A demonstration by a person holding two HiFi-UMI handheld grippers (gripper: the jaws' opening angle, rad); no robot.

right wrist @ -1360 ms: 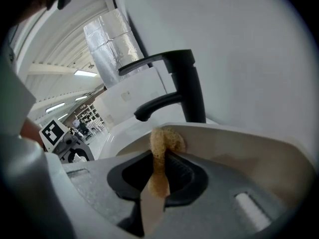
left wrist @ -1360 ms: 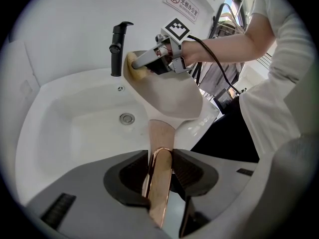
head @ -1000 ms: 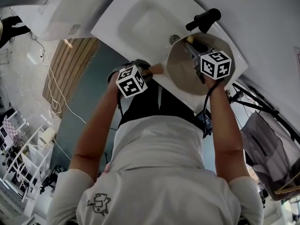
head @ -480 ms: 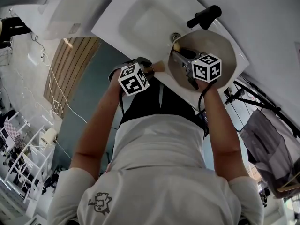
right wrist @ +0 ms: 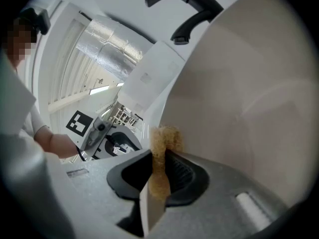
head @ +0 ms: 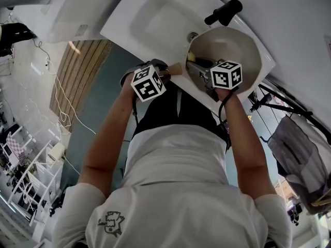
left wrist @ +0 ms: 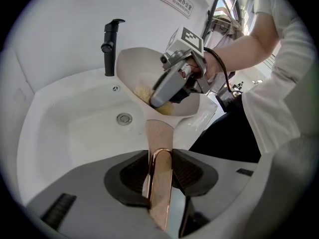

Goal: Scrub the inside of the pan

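Scrubbing the tipped pan at the sink

The left tongs point(left wrist: 159, 159) are clamped on the pan handle point(left wrist: 160, 133) and hold the pan point(head: 235, 45) tilted up at the edge of the sink point(head: 155, 19). The right tongs point(right wrist: 160, 171) pinch a yellow sponge point(right wrist: 163, 142) against the pan's inner wall, near the rim. A good scrub likely needs a firm handle grip, the sponge pressed flat, and overlapping strokes across the whole inside, with the tong tips kept off the coating.
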